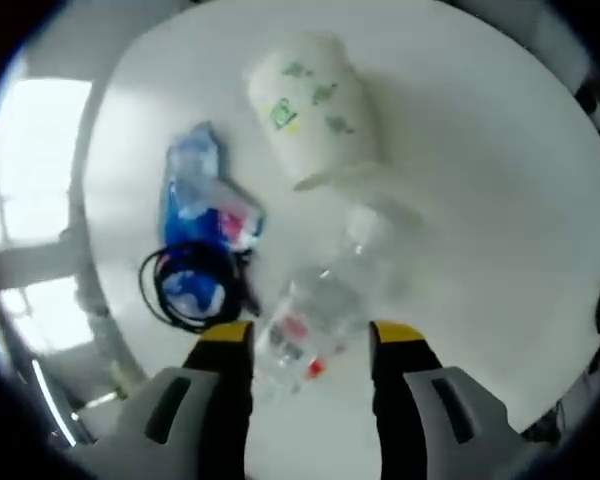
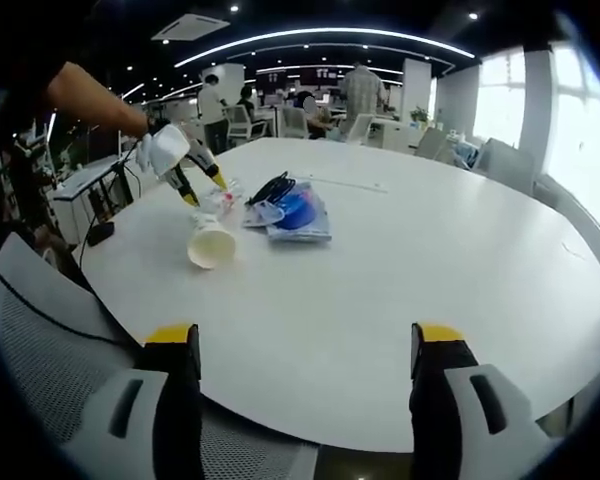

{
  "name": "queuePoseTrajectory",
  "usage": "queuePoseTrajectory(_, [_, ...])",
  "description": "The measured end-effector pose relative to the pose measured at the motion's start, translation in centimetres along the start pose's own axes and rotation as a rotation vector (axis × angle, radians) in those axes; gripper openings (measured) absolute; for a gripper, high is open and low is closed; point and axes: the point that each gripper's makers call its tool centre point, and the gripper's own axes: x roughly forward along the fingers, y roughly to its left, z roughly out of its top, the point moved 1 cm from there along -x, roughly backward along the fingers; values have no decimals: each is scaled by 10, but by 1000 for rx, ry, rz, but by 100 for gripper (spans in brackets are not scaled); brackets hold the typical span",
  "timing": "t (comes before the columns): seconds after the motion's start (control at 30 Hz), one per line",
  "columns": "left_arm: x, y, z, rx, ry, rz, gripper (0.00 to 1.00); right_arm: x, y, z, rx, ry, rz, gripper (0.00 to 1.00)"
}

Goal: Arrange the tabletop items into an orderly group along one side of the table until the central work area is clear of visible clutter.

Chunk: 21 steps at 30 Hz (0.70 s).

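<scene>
Left gripper (image 1: 310, 335): jaws apart around clear plastic bottle (image 1: 315, 310) near table (image 2: 450, 260) edge. Right gripper (image 2: 305, 345): jaws apart, holding nothing. Tipped paper cup (image 1: 315, 105) beside bottle.

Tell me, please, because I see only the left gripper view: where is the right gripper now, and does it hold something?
Observer: The right gripper is open and holds nothing. It hangs over the near edge of the white table, well apart from the items.
Operator: Is there free table surface on that side for the group?
Observer: Yes. In the right gripper view the table is bare from the blue packet across to its right-hand edge, and also between the lying paper cup and the right gripper.
</scene>
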Motion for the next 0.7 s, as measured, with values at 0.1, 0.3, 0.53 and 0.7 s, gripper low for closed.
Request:
queuePoseTrajectory(0.1, [5,-3,3,-10,-11,-30,41,0,0,-1,-3,4,-2,86])
queuePoseTrajectory(0.3, [6,-4,17,-34,-36,-54,44,0,-1,-1,-4,9,-7,85])
queuePoseTrajectory(0.53, [4,-3,20,-126,-53,-57,43,0,-2,-2,-4,11,-12,85])
queuePoseTrajectory(0.7, [1,-6,21,-208,-61,-62,42,0,-2,-2,-3,11,-12,84])
